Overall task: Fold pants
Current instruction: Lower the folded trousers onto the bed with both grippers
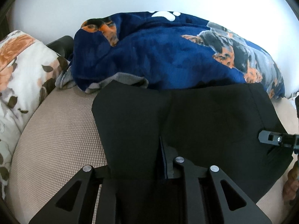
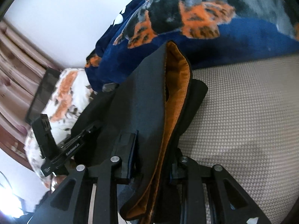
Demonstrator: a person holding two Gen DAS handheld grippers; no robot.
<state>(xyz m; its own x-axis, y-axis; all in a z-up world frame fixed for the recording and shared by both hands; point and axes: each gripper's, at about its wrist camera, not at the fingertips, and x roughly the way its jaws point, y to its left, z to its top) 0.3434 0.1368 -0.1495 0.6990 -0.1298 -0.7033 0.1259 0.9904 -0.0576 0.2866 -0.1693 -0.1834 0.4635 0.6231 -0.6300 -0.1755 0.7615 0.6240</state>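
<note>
Meanwhile, both black two-finger grippers, left (image 1: 164, 160) and right (image 2: 152, 158), clamp the black pants with orange lining (image 2: 173, 100) over the beige woven mattress (image 2: 243, 112), apparently holding opposite edges so the fabric folds evenly beside a navy dog-print fleece blanket (image 1: 158, 56).

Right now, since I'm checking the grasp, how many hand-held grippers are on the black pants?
2. The left hand-held gripper is at the near edge of the black pants; the right hand-held gripper clamps the orange-lined end. None appears hidden.
</note>
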